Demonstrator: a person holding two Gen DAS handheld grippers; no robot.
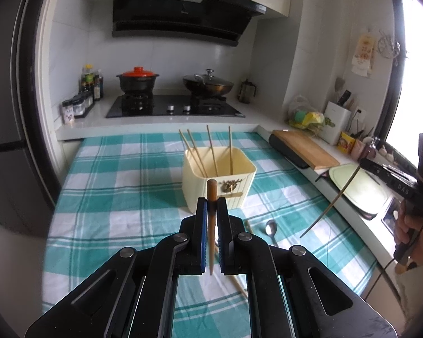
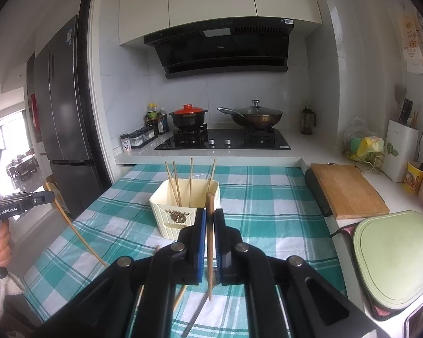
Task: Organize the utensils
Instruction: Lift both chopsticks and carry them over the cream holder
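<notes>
Both our jaws are clamped shut, each on one chopstick: left gripper (image 1: 211, 211) holds its chopstick (image 1: 211, 225), right gripper (image 2: 210, 225) another (image 2: 210, 248), above the table (image 1: 112, 183) before the holder (image 1: 217, 180); spoon (image 1: 271, 229) lies nearby.

Home kitchen: gas hob (image 2: 222, 139) with lidded pots, range hood (image 2: 220, 49) overhead, fridge (image 2: 62, 118), checked tablecloth (image 2: 268, 197).
</notes>
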